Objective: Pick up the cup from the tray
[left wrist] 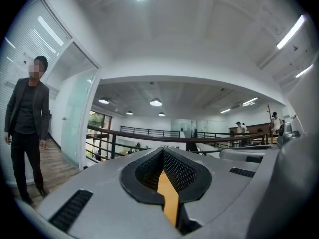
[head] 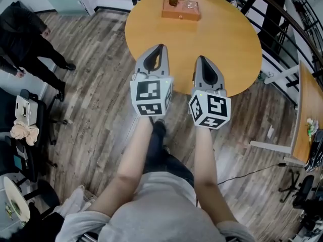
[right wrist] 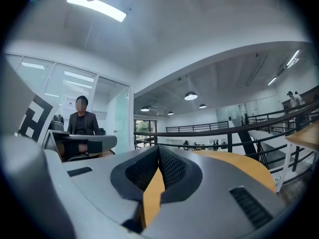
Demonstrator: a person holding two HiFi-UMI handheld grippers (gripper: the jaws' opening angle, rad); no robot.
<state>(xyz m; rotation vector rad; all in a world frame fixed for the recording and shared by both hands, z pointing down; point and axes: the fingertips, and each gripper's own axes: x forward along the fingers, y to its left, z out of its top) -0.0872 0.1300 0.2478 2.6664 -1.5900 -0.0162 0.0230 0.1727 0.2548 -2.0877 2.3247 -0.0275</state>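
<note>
Left claw [head: 160,48] closed, empty | right claw [head: 201,59] closed, empty | tray [head: 179,15] holds brown cup [head: 173,1] | on round table [head: 222,44]

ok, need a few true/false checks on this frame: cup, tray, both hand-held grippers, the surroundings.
1. The brown cup stands on the tray at the far side of the table. True.
2. The right hand-held gripper holds the cup. False: its jaws are together on nothing, and it is at the table's near edge, well short of the tray.
3. The left hand-held gripper has its jaws together, empty. True.
4. The table is square. False: it is round.
5. A person in dark clothes stands on the wooden floor to the left of the table. True.
</note>
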